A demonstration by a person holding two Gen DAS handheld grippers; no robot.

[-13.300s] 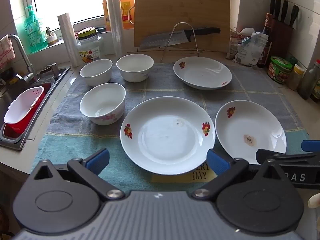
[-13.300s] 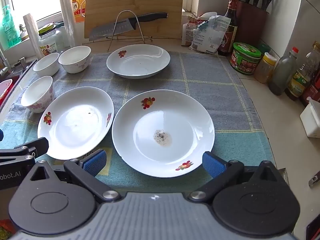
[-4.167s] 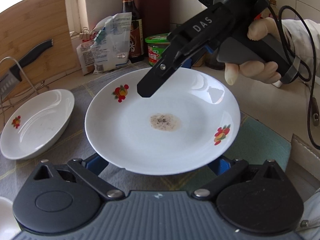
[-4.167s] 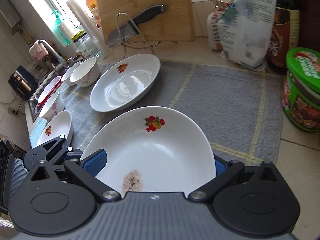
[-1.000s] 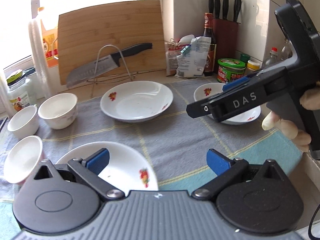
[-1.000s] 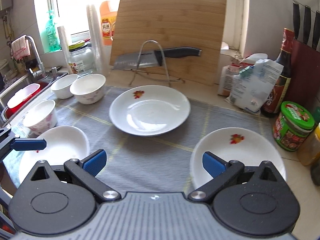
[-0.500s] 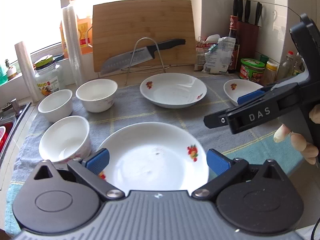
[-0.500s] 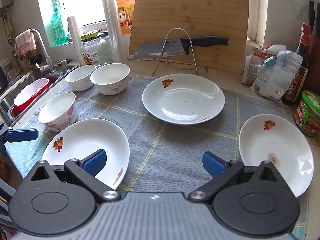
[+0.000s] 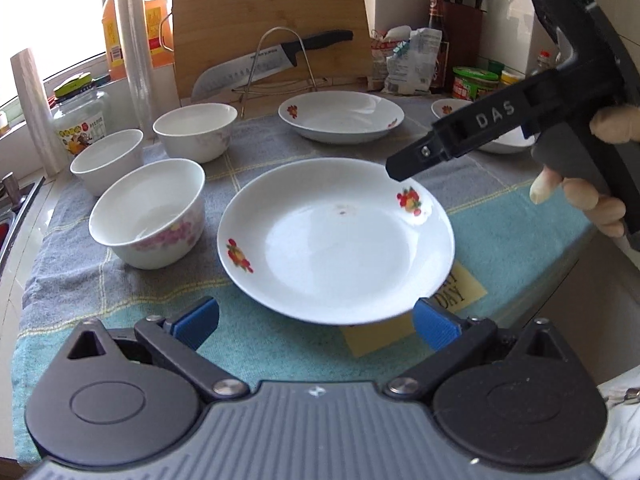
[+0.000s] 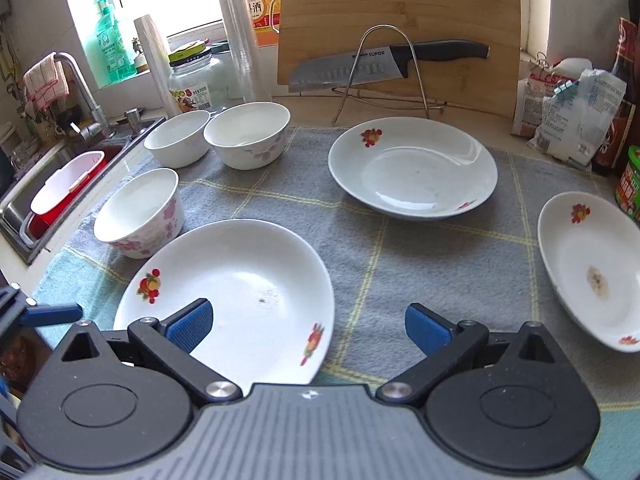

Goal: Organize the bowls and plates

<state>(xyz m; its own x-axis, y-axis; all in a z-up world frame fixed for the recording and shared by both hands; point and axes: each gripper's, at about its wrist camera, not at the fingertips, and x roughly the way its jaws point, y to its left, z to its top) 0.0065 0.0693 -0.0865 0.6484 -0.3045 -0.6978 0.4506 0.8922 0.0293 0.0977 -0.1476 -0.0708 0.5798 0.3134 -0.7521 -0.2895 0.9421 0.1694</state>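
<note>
Three white flowered plates lie on a grey-green towel [image 10: 420, 256]: a near one [image 9: 336, 236] [image 10: 236, 292], a far one [image 9: 341, 116] [image 10: 412, 168] and a stained one at the right [image 10: 588, 268] [image 9: 452, 109]. Three white bowls stand at the left: a pink-flowered one [image 9: 150, 212] [image 10: 140, 212] and two behind it [image 9: 196, 130] [image 9: 106, 159]. My left gripper [image 9: 316, 320] is open at the near plate's front rim. My right gripper [image 10: 306, 326] is open above that plate's right edge; it also shows in the left wrist view [image 9: 404, 166], over the plate's far right rim.
A cutting board [image 10: 400, 20] and a knife on a wire stand [image 10: 384, 62] are at the back. Bottles, a jar [image 10: 196, 80] and a sink [image 10: 68, 184] with a red-and-white basket are at the left. Bags, a sauce bottle and a green-lidded jar [image 9: 474, 82] are at the right.
Both grippers have moved closer to the near plate. The left now faces it at its front rim, and the right has swung left over its right edge.
</note>
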